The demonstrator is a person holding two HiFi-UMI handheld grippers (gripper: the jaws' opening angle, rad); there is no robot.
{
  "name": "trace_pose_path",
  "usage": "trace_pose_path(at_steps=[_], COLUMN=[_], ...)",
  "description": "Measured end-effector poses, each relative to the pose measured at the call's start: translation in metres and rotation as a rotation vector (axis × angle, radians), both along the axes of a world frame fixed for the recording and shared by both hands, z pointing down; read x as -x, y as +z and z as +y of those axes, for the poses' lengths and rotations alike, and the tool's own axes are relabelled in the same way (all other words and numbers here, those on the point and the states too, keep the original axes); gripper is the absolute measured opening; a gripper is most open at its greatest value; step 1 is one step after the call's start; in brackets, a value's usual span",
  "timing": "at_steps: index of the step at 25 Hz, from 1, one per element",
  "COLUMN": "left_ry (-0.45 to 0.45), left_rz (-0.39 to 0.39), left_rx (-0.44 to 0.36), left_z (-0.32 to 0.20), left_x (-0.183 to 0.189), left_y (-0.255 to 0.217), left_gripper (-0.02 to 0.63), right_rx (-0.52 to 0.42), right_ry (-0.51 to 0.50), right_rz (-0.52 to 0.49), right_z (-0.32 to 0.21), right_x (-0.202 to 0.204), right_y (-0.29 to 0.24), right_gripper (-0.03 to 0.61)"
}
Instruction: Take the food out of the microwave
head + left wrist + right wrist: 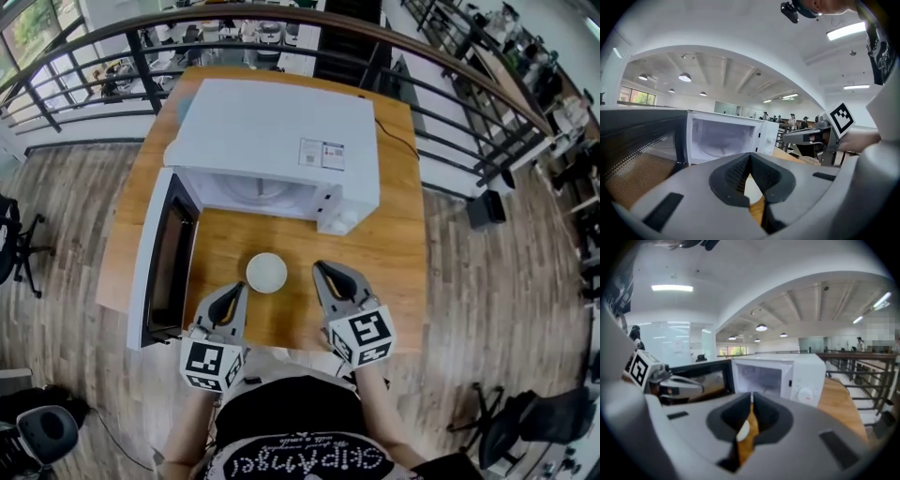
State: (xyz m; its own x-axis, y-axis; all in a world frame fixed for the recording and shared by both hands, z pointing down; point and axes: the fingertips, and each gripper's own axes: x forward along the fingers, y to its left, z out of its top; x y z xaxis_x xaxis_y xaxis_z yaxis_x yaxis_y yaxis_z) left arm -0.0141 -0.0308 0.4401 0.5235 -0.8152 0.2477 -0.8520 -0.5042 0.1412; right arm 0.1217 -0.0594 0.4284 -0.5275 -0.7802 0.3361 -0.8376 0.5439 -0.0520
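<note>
The white microwave stands at the back of the wooden table, its door swung wide to the left and its cavity bare. A small white bowl rests on the table in front of the opening. My left gripper hangs shut just left of the bowl and above it, with nothing held. My right gripper is shut just right of the bowl, also holding nothing. In the left gripper view the closed tips point at the microwave. A sliver of the bowl shows under the right gripper.
Dark metal railings curve round behind and beside the table. A black cable runs off the table's back right. Office chairs stand on the wooden floor at the left and the lower right.
</note>
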Motion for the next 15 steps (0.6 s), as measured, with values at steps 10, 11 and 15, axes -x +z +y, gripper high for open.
trace_pose_path(at_steps=[10, 11, 15], left_ry=[-0.093, -0.102, -0.123], left_rz=[0.123, 0.131, 0.092], left_rx=[-0.075, -0.081, -0.127], left_z=[0.01, 0.011, 0.013], left_x=[0.014, 0.016, 0.023], left_y=[-0.066, -0.07, -0.083], left_gripper=[0.031, 0.031, 0.031], right_rx=[-0.092, -0.096, -0.097], right_ry=[0.063, 0.073, 0.112], right_rz=[-0.068, -0.066, -0.072], right_z=[0.019, 0.022, 0.03], right_x=[-0.043, -0.048, -0.065], right_y=[-0.082, -0.086, -0.091], right_gripper=[0.04, 0.04, 0.04])
